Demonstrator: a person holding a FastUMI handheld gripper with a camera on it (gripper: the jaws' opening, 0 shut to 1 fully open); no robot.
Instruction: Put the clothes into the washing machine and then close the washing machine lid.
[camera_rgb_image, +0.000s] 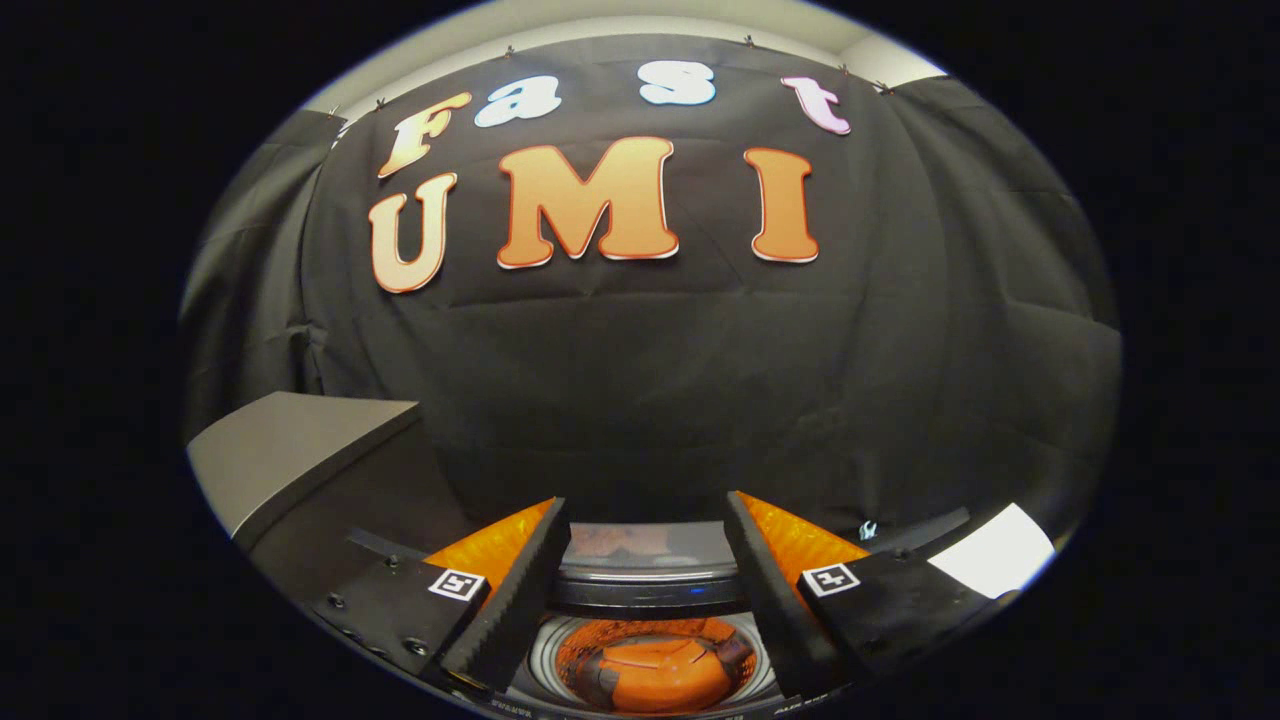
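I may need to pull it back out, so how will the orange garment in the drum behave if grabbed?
The orange garment lies crumpled in the washing machine drum, so it is probably floppy and would drape rather than hold its shape. It looks like light cloth. The hand-held gripper is open above it, holding nothing.

Orange clothes (660, 672) lie in the silver-rimmed washing machine (545, 650); grey slab (290, 445) against black cloth.

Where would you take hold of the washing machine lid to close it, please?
Judging from this view, take the raised lid by its free top edge, reaching over the drum where the orange clothes lie. It stands behind the opening, so pull it forward and down. The gripper is open, holding nothing.
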